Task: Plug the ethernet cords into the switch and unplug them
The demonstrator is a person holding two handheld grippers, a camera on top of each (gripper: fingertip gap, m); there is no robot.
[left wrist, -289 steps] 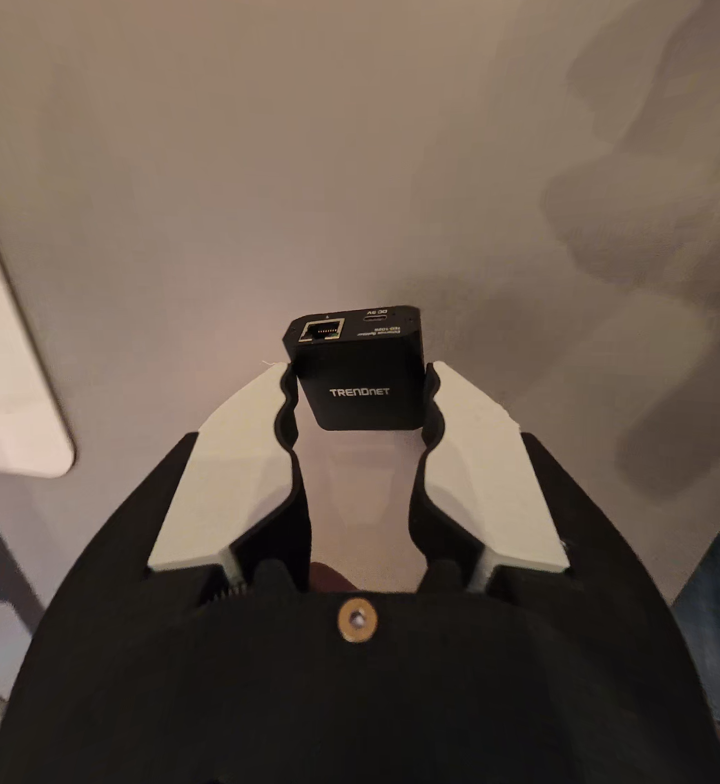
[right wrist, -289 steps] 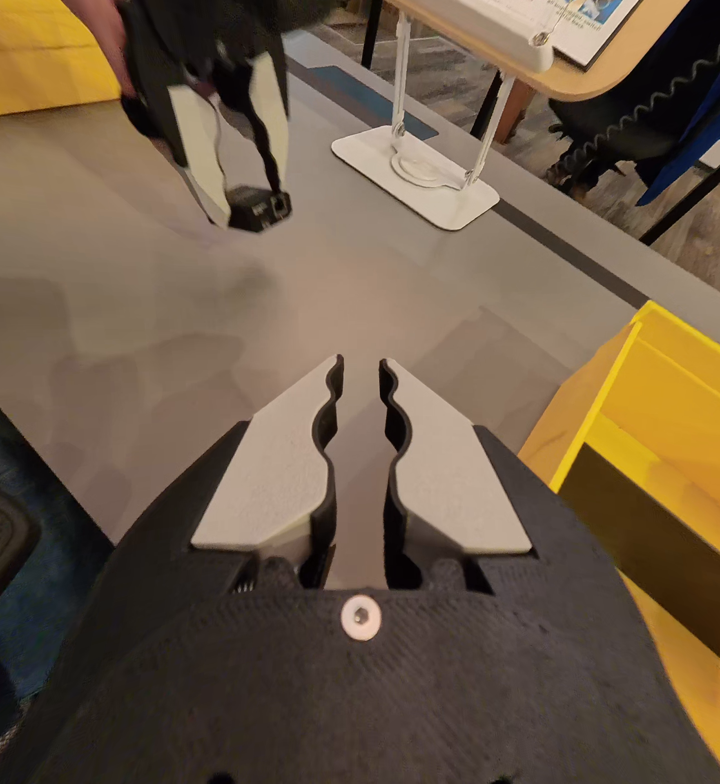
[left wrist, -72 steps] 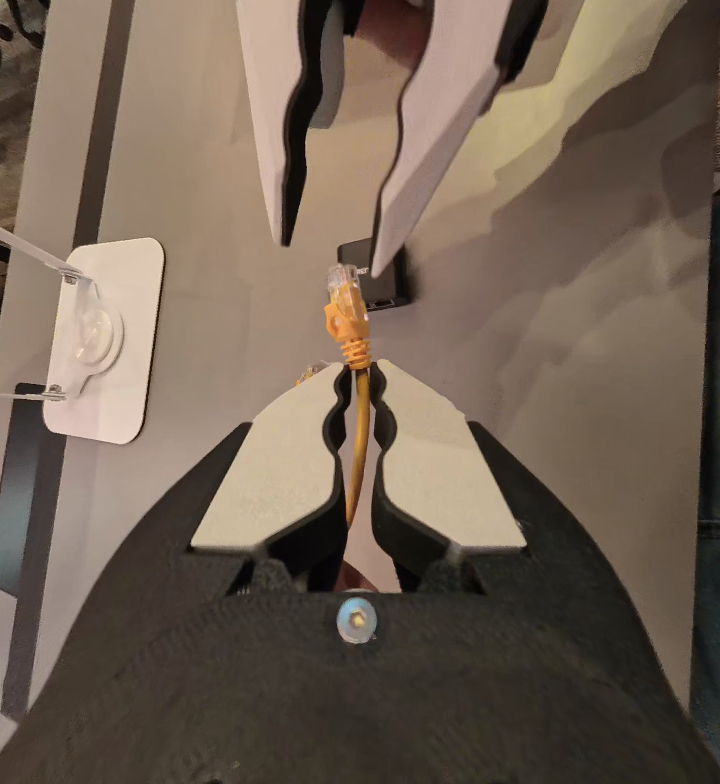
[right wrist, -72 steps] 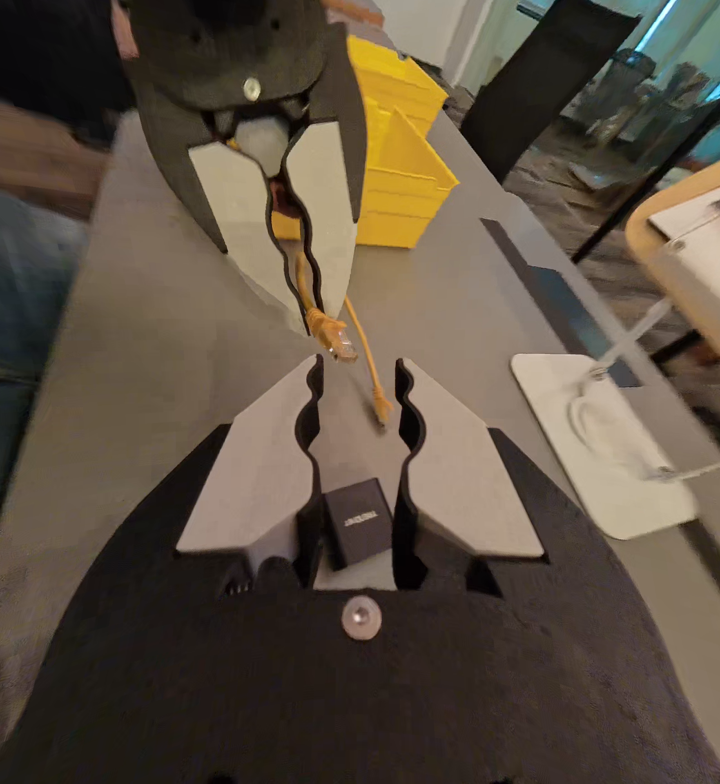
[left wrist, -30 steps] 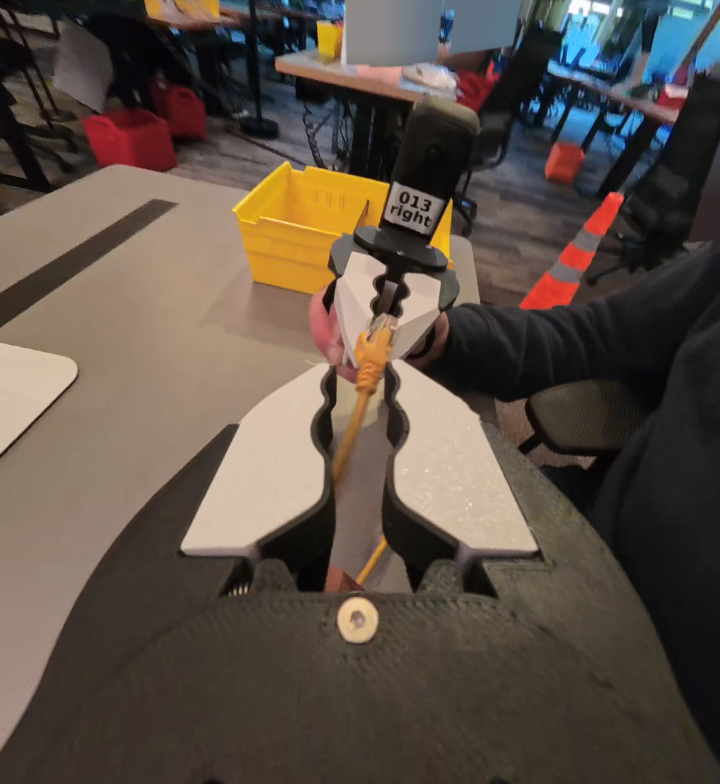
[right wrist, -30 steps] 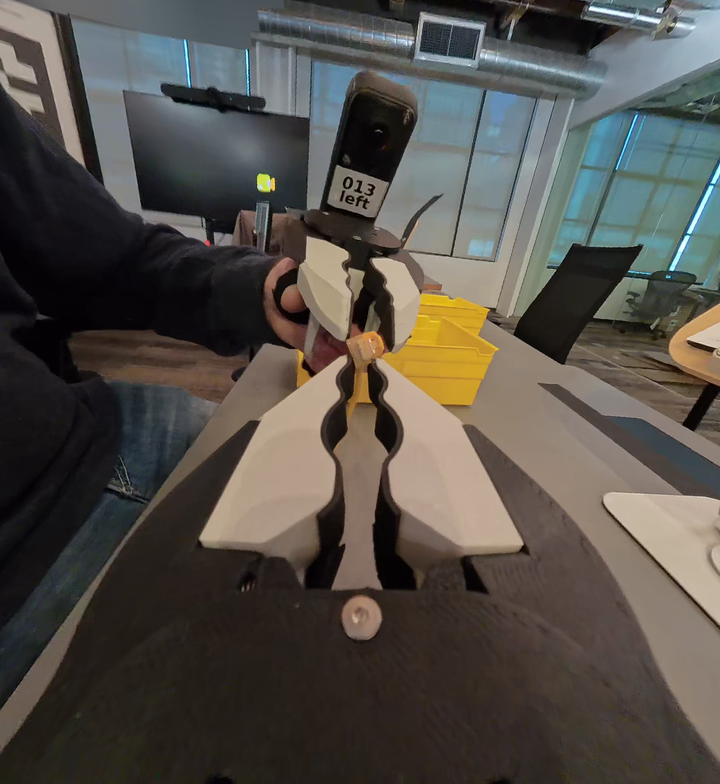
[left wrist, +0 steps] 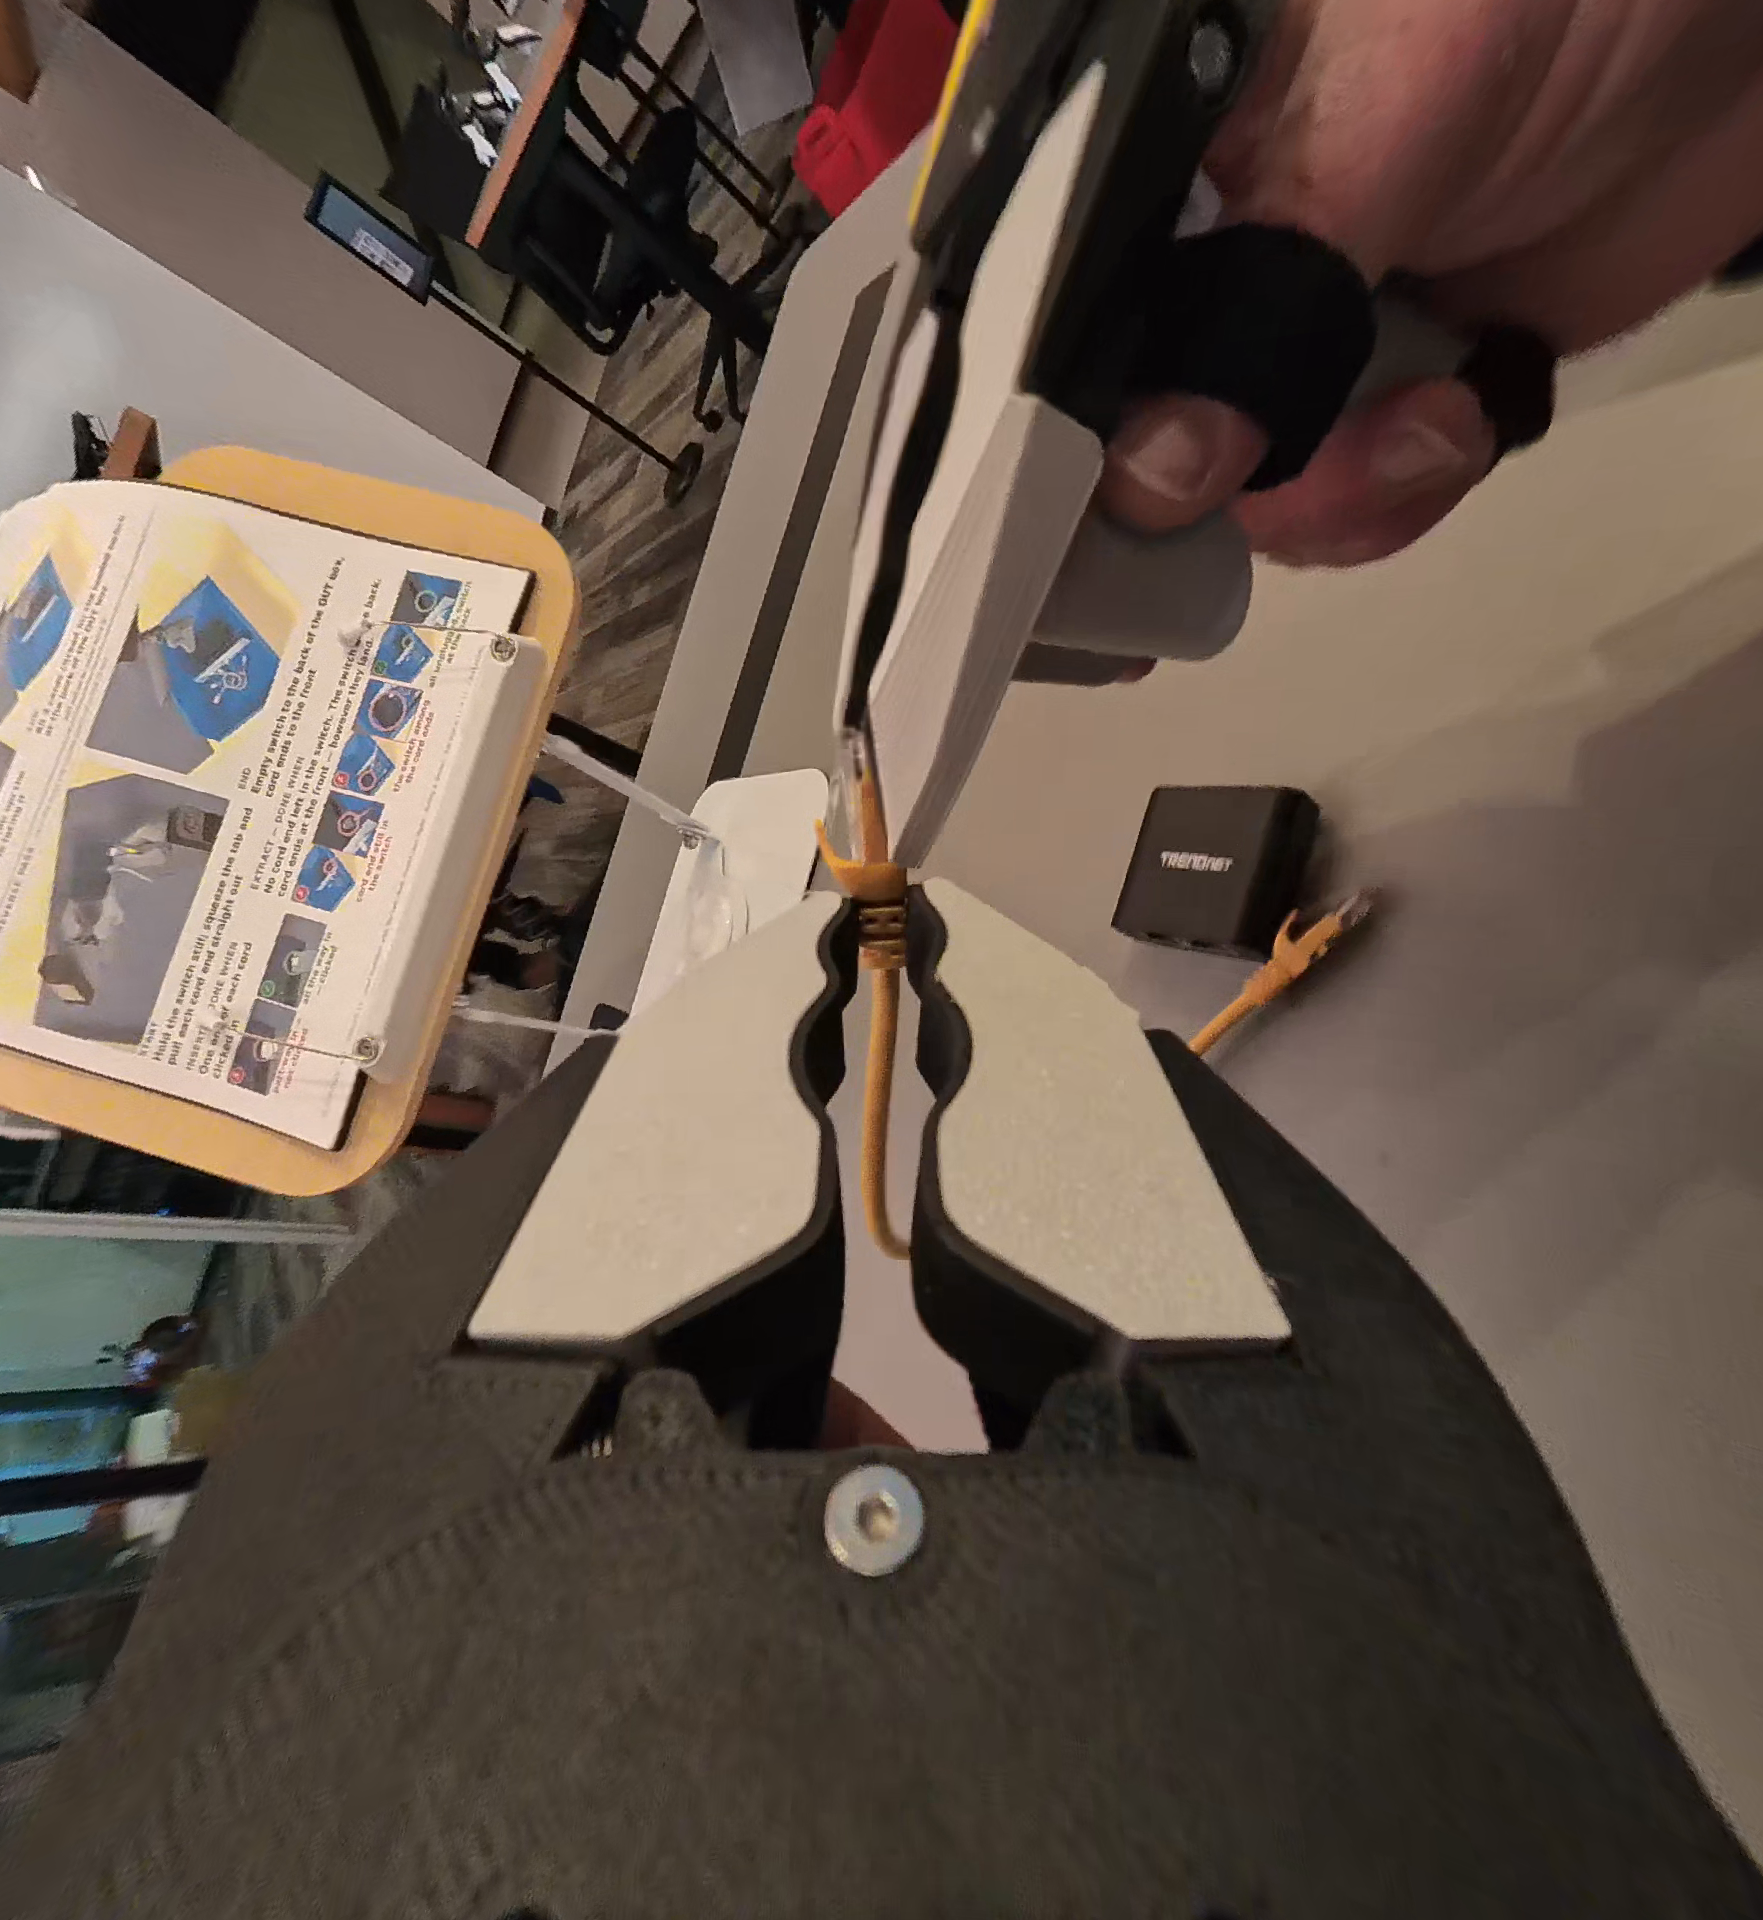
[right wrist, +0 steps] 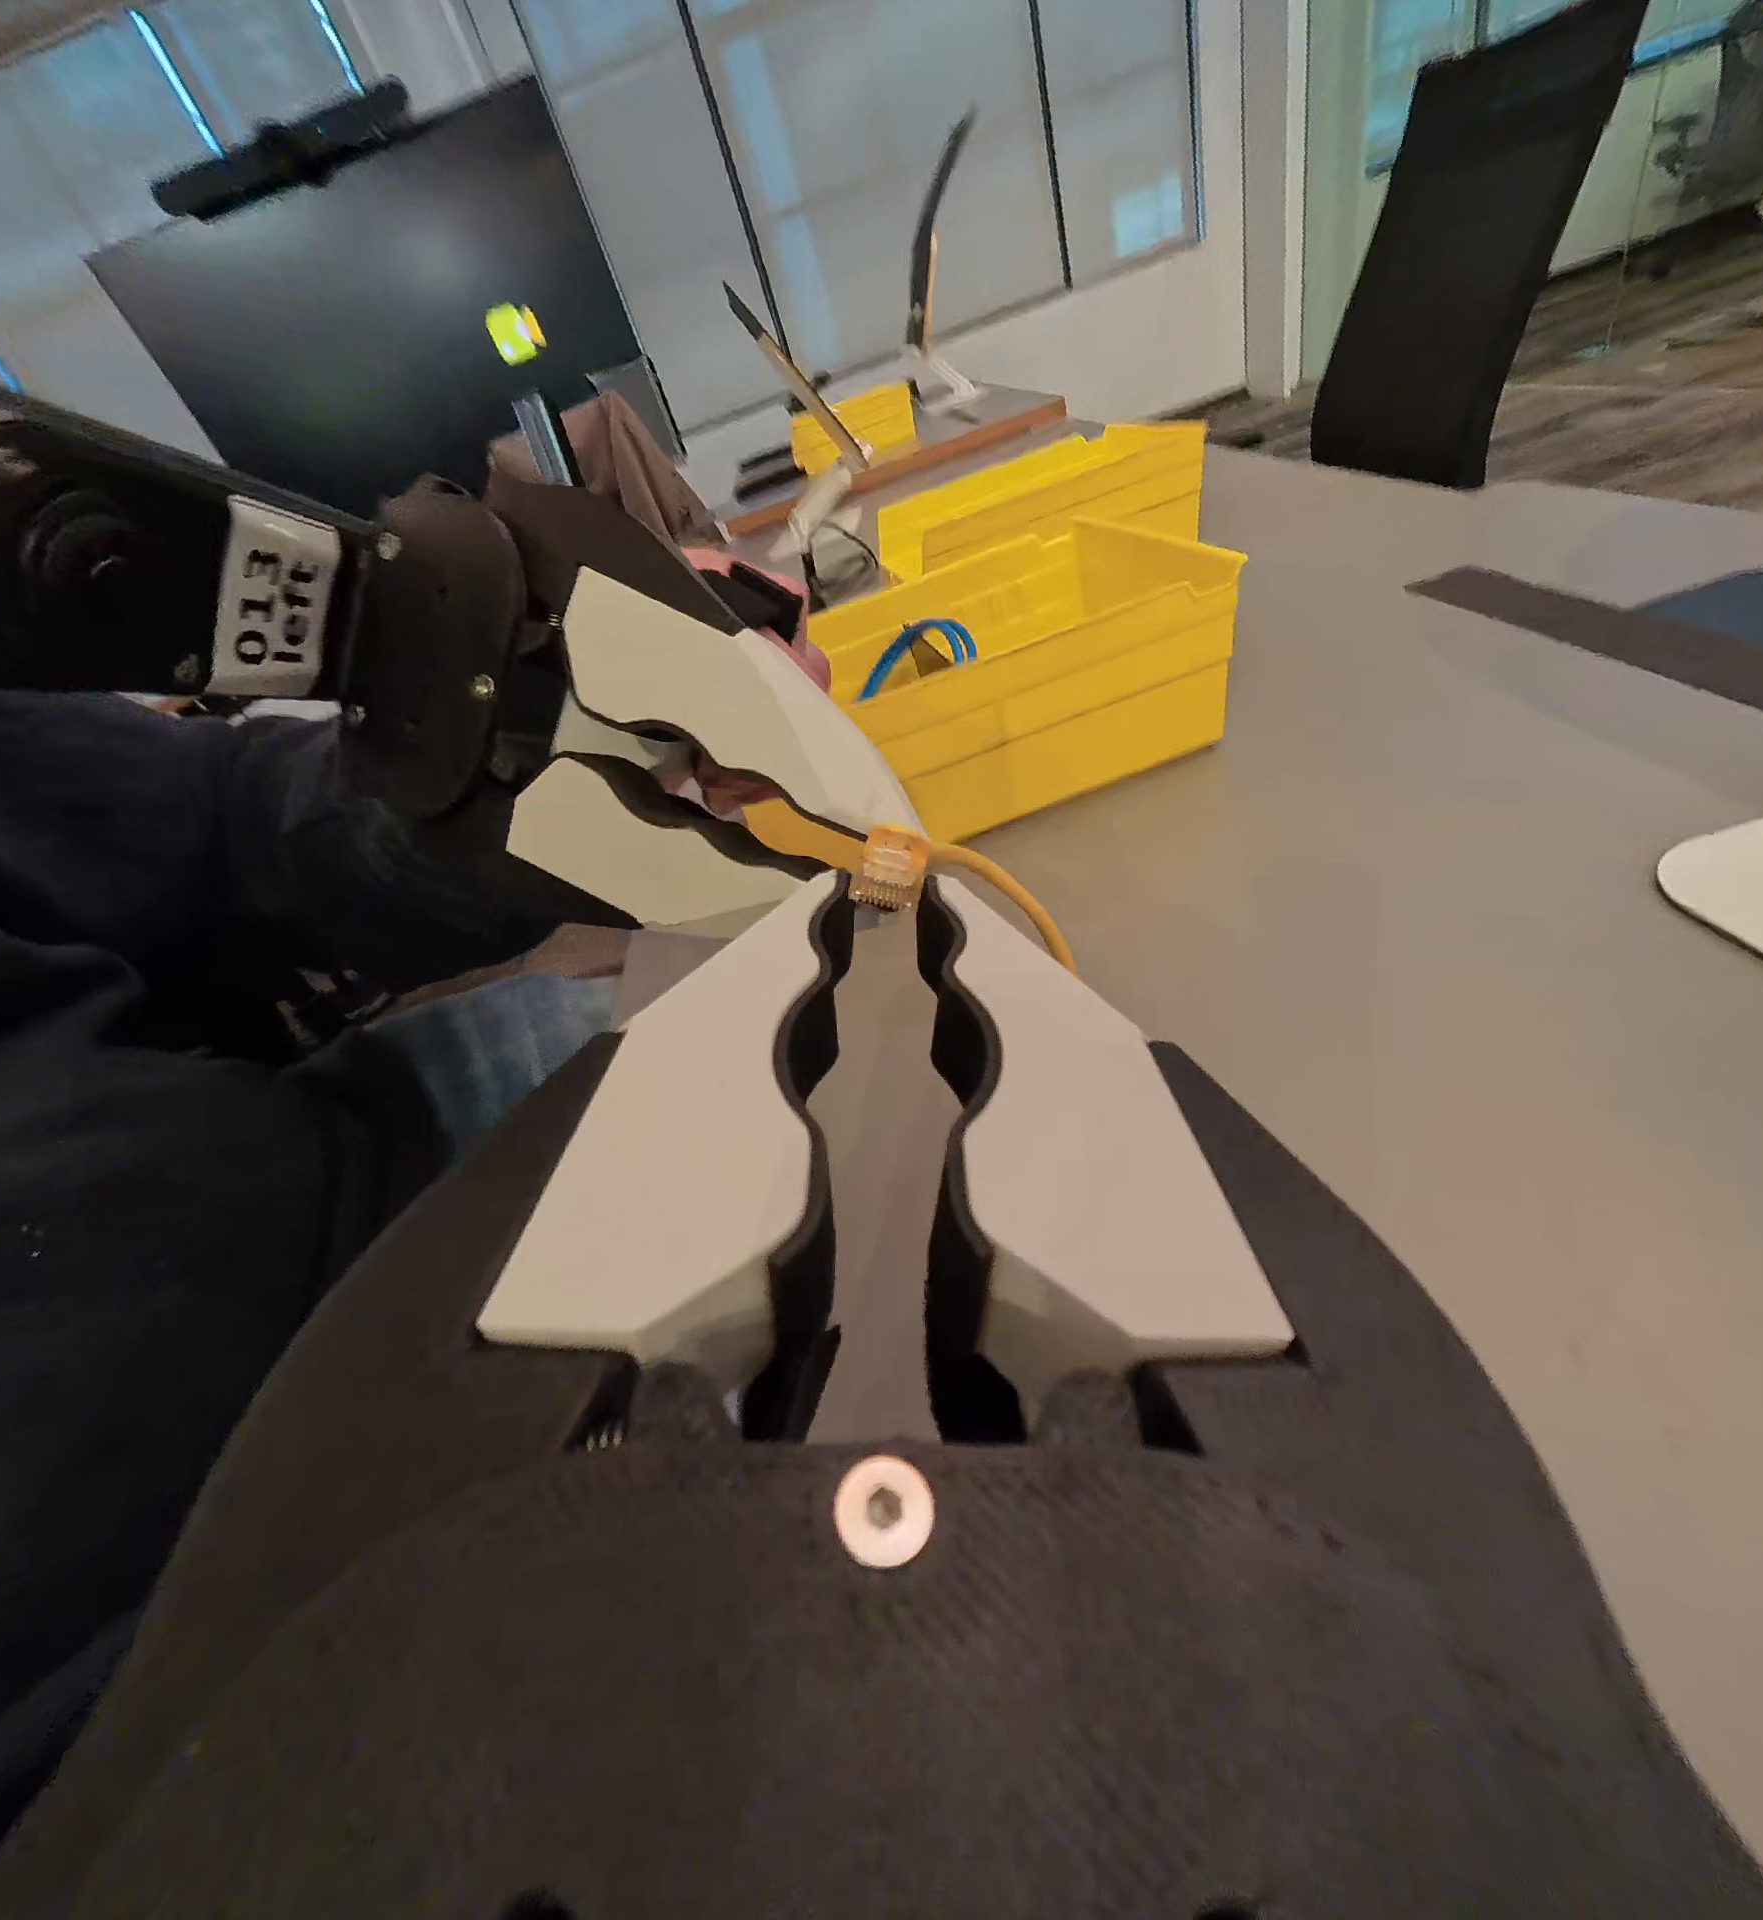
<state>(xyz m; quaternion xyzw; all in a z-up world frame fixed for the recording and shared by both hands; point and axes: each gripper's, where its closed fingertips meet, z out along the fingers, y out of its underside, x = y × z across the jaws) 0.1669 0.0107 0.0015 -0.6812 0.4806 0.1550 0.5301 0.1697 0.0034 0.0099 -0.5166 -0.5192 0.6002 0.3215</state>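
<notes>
Left hand-held gripper (left wrist: 882, 899) now rolled sideways, still pinching orange cord (left wrist: 875, 1081) at its boot. Right hand-held gripper (right wrist: 879, 902) pinches the plug tip: regrasp underway. Switch (left wrist: 1209, 857) sits unplugged on bench (left wrist: 1583, 1039).

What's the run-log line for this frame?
left hand-held gripper: shut on orange cord | right hand-held gripper: pinching plug | switch: on table, unplugged

Two tools (left wrist: 882, 904) (right wrist: 882, 914), one orange cord (left wrist: 877, 1049), one switch (left wrist: 1215, 862), two yellow bins (right wrist: 1043, 665).
</notes>
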